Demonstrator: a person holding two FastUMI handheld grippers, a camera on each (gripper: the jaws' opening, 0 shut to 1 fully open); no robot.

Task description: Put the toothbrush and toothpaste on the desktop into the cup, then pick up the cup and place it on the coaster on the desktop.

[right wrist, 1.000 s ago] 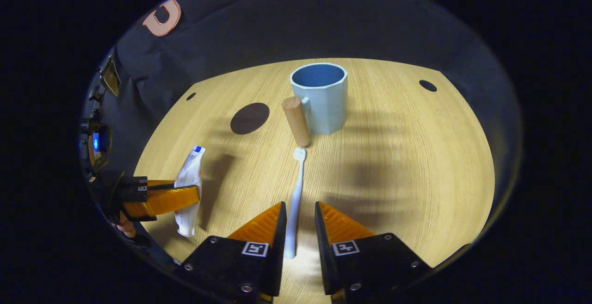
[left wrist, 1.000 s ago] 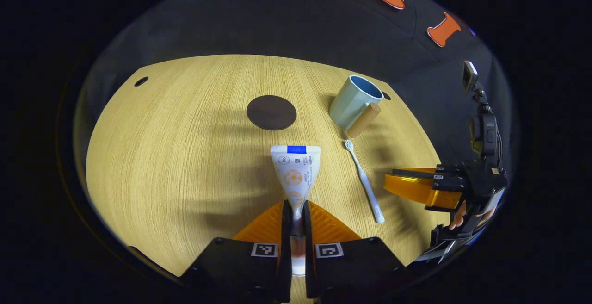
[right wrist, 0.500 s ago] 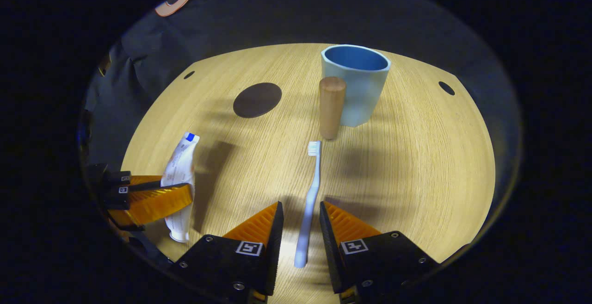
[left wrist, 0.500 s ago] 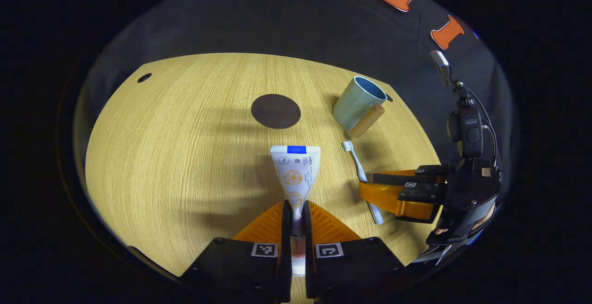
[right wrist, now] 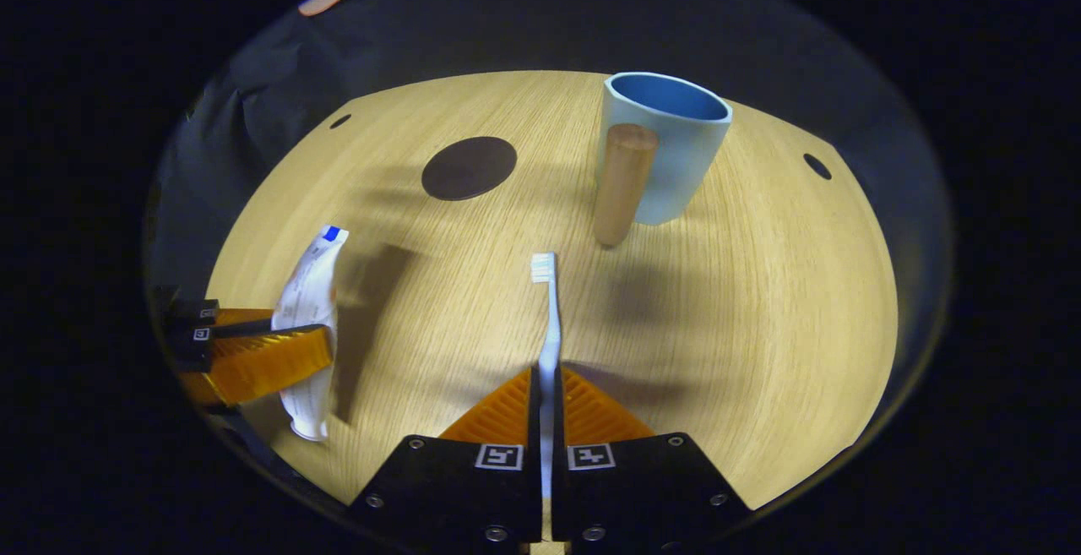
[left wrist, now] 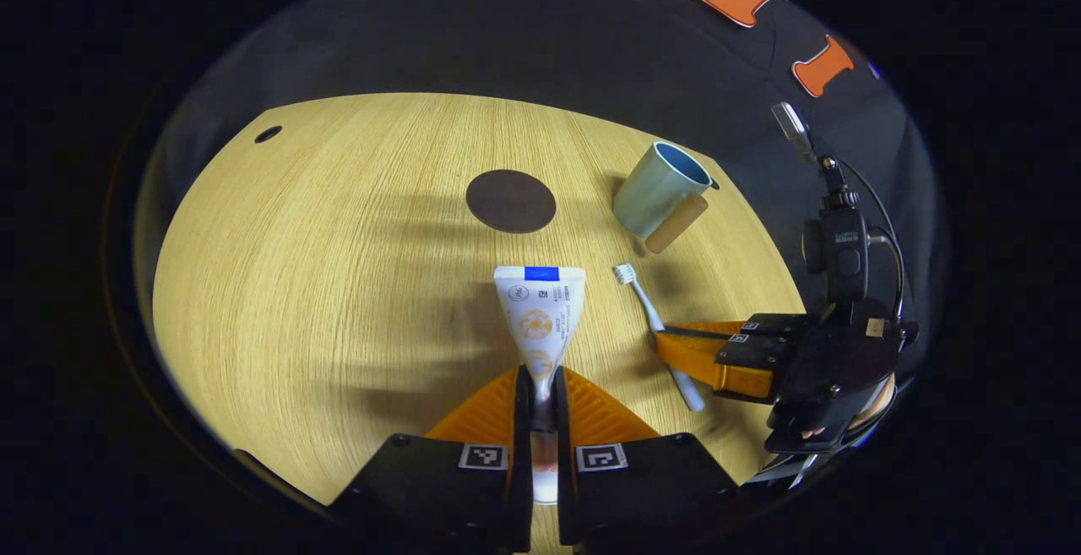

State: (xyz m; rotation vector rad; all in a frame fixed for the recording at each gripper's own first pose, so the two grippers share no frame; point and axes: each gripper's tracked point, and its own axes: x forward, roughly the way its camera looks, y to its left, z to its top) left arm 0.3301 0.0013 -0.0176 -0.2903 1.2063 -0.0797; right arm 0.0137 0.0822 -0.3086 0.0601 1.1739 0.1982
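My left gripper (left wrist: 541,379) is shut on the lower end of a white toothpaste tube (left wrist: 538,310), held above the wooden desktop (left wrist: 321,285); the right gripper view shows that tube (right wrist: 311,306) in the left gripper (right wrist: 317,348) at the left. My right gripper (right wrist: 546,379) is shut on the handle of a pale blue toothbrush (right wrist: 549,318), bristle head pointing away toward the cup. The left gripper view shows the right gripper (left wrist: 667,342) gripping the toothbrush (left wrist: 646,310). A light blue cup (right wrist: 663,145) with a wooden handle (right wrist: 623,183) stands upright beyond it.
A dark round coaster (right wrist: 469,168) lies flat on the desktop left of the cup; in the left gripper view the coaster (left wrist: 510,201) is beyond the tube. Small round holes (right wrist: 817,166) mark the far corners of the desktop. Black cloth walls surround the table.
My right gripper's fingers closed on the toothbrush handle, having been open around it before. The left gripper kept its hold on the toothpaste with little movement.
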